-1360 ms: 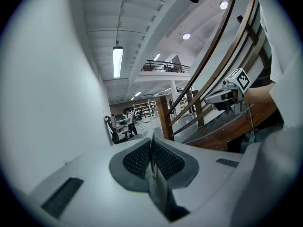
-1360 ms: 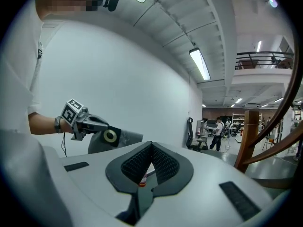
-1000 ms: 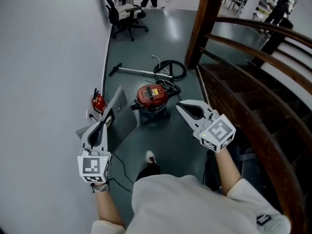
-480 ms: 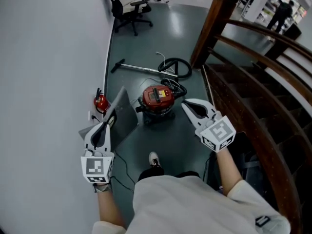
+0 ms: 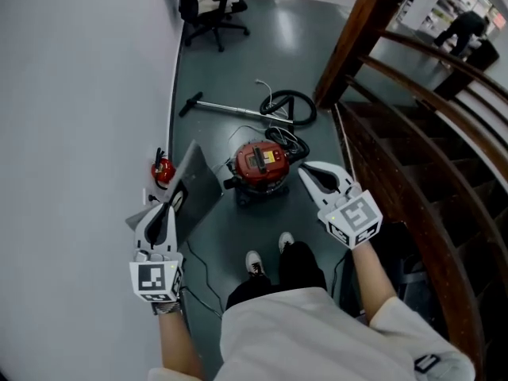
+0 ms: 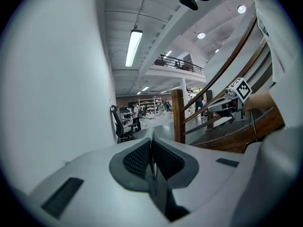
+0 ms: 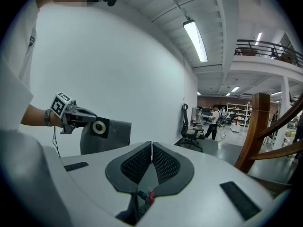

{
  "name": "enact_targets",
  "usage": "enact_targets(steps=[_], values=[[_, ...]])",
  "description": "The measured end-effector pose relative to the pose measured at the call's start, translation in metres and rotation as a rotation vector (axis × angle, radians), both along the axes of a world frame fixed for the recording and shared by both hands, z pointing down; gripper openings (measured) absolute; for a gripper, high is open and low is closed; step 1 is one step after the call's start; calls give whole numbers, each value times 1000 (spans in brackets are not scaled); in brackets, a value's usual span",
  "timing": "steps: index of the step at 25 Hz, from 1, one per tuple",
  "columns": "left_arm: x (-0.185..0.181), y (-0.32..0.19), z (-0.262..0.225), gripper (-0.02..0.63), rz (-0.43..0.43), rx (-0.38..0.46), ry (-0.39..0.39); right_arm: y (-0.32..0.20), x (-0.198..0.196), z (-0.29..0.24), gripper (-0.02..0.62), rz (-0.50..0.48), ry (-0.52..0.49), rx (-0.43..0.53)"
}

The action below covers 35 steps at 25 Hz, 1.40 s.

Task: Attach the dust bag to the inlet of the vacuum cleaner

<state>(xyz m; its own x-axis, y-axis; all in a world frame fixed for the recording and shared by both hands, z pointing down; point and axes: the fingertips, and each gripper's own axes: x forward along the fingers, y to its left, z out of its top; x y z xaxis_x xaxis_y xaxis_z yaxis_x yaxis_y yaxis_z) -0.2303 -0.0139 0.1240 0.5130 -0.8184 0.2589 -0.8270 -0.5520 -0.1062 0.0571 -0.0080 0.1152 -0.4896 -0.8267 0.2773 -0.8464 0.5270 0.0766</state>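
Observation:
The red vacuum cleaner (image 5: 260,163) stands on the grey floor ahead of my feet. My left gripper (image 5: 175,198) is shut on the flat grey dust bag (image 5: 196,182), which it holds up left of the vacuum. In the left gripper view my left gripper (image 6: 152,143) has the bag's thin edge (image 6: 158,193) pinched between its pads. The right gripper view shows the bag (image 7: 114,134) with its black collar and round hole (image 7: 99,127) at the left gripper (image 7: 89,119). My right gripper (image 5: 306,168) is shut and empty, just right of the vacuum; in its own view my right gripper (image 7: 151,145) shows the pads together.
A metal wand (image 5: 230,110) and coiled black hose (image 5: 290,105) lie behind the vacuum. A red fire extinguisher (image 5: 162,171) stands by the white wall at left. The wooden stair railing (image 5: 413,125) runs along the right. An office chair (image 5: 208,6) is far back.
I have walked closer to the vacuum, which now sits lower in the head view. Both grippers moved forward and down, the bag still held. Both shoes now show.

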Motion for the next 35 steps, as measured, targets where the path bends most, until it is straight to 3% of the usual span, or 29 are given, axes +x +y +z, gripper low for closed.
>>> enact_targets(steps=[10,22,35], values=[[0,-48,74,23,-62,-49,-8,-58,9,73,29,-58,22,-69],[16,-79,163,23,-128,-91,37,-106,28,181,29,-42,-25,-177],[0,-89,263,22,-252,-184,56,-137,34,297,29,-36,-38,-308]])
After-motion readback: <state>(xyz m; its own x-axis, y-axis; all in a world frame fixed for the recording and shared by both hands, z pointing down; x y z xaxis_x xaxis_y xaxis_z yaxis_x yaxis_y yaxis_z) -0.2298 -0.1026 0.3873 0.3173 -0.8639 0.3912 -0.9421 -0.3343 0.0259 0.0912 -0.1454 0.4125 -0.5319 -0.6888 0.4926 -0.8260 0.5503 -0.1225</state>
